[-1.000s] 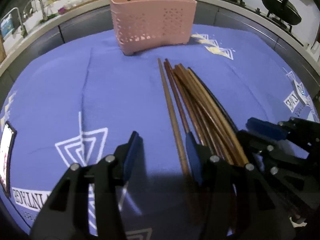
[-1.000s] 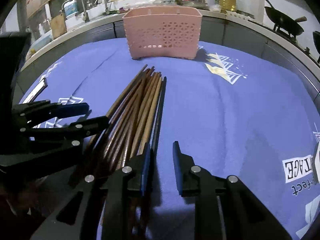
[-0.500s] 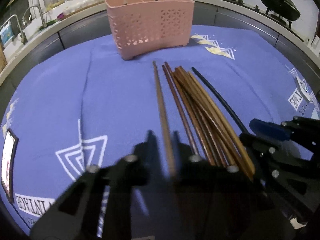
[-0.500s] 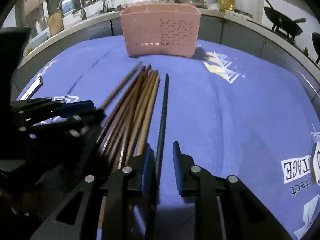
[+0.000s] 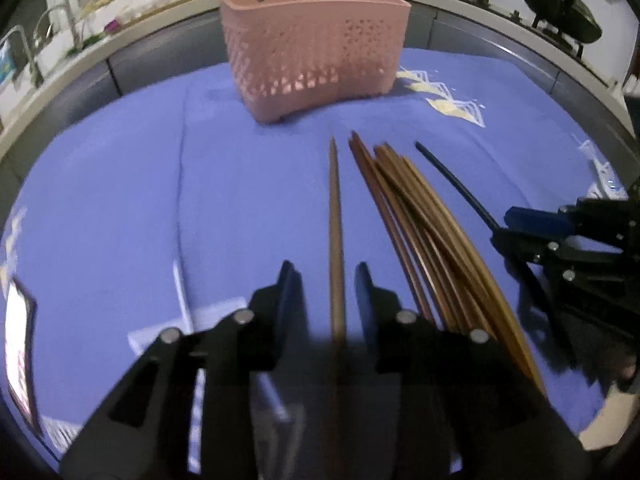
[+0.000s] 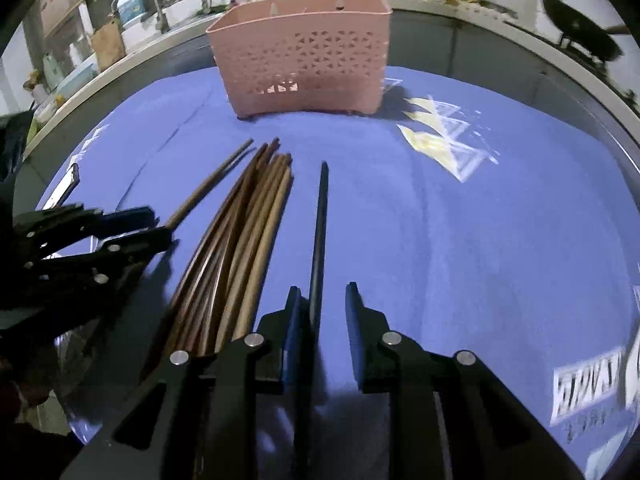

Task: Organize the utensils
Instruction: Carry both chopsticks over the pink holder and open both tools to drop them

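A pink perforated basket (image 5: pixel 316 44) stands upright at the far side of the table, on a blue cloth (image 5: pixel 120 200) printed with white and yellow triangle patterns. In front of the basket, toward the cameras, lies a bundle of brown wooden chopsticks (image 5: pixel 424 232), slim and tapered, their points aimed at the basket and fanned slightly where they overlap. Two sticks lie apart from the bundle: a single brown chopstick (image 5: pixel 335 240) just to its left, running straight back from the basket, and a black chopstick (image 6: pixel 319 248) just to its right, thinner and darker than the rest. The left tongs (image 5: pixel 324 284) point steeply down at the cloth with the single brown chopstick between their blue-padded fingers; a clear gap shows on both sides of it, so the pads do not press it, and the jaws are opening. The right tongs (image 6: pixel 320 308) are angled down the same way — the black chopstick runs between their fingers, close against the left pad (image 6: pixel 294 320) and well clear of the right one, so they are parted rather than clamped on it. Both tongs sit at the near ends of the sticks, on the side away from the basket, one on each flank of the bundle.
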{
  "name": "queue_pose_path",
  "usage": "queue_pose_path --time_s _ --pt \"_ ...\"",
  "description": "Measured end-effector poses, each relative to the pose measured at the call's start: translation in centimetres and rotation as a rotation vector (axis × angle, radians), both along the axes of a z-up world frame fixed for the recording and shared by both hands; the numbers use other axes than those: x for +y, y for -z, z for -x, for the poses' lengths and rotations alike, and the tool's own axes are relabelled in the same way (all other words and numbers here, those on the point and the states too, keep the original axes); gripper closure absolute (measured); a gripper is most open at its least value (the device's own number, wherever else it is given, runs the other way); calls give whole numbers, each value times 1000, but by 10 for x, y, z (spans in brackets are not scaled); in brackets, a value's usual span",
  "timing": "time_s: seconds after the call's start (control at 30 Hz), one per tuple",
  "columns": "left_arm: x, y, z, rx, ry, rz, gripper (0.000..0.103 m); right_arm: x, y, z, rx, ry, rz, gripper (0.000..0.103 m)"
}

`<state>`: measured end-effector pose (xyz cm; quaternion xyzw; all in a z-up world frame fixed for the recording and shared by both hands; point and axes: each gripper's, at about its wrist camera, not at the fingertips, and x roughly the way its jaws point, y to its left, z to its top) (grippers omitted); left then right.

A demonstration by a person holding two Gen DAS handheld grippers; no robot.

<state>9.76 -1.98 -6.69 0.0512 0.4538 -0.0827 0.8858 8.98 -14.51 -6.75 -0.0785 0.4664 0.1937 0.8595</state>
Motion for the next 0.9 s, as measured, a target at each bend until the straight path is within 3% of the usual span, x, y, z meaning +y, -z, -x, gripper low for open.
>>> queue_pose_path --time_s 0.17,0.2,0.23,0.27,0.33,0.4,0.5,0.63,0.9 --pt "-10 -2 -43 -17 35 -27 76 21 -4 -48 37 -59 34 80" --pt "-12 -2 -50 -15 53 -6 93 24 -5 -53 39 -69 38 80" --pt "-13 -3 -55 -11 65 15 98 28 -6 -60 46 -87 38 85" --pt "-13 -3 -58 -7 66 27 98 31 -6 -63 59 -104 27 97" --pt "-12 -5 -62 7 69 50 98 34 -7 -68 83 -118 8 98" --pt "-5 -14 -58 16 73 126 98 31 -11 -66 81 -120 -22 98" --pt "8 -40 -44 -51 80 194 99 19 -39 -51 -4 -111 -130 98" --pt "27 -93 -18 -176 88 281 98 3 -85 -19 -193 -108 -240 98" --pt "42 -173 20 -384 94 336 98 -4 -149 14 -479 -110 -330 98"
